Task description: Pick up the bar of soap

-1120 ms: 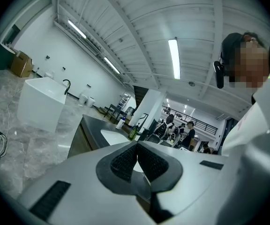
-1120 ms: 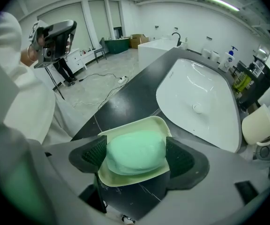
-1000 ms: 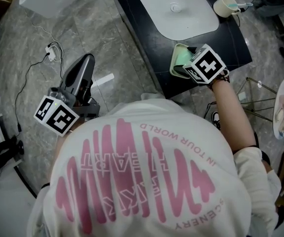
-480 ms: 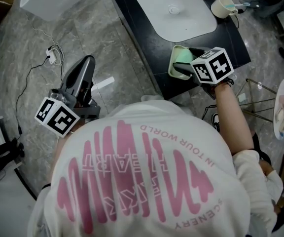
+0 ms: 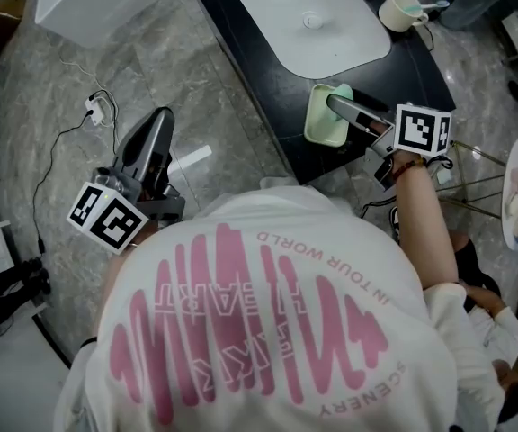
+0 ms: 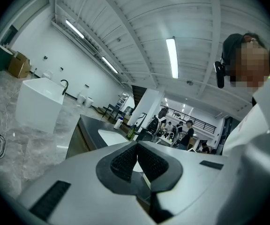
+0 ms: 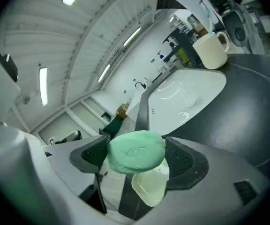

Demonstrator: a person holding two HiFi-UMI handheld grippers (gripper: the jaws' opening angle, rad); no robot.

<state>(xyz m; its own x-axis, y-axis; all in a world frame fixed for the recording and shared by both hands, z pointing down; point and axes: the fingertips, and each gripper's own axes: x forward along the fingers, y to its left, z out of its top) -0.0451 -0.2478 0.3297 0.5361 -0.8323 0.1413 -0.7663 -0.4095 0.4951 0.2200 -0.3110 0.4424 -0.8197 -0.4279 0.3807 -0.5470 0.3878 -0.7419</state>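
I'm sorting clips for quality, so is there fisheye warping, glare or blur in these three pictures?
Left gripper view: strong fisheye with dark corners, the ceiling light strip glaring. Right gripper view: the same curved warping, the soap sharp and evenly lit. Head view: milder edge bending, small reflections on the white sink, no obvious motion blur.

The bar of soap (image 7: pixel 136 152) in the right gripper (image 7: pixel 137 157) hides part of the soap dish (image 7: pixel 150 189) below it; people (image 6: pixel 187 131) beyond the left gripper (image 6: pixel 137 149) are too small to make out.
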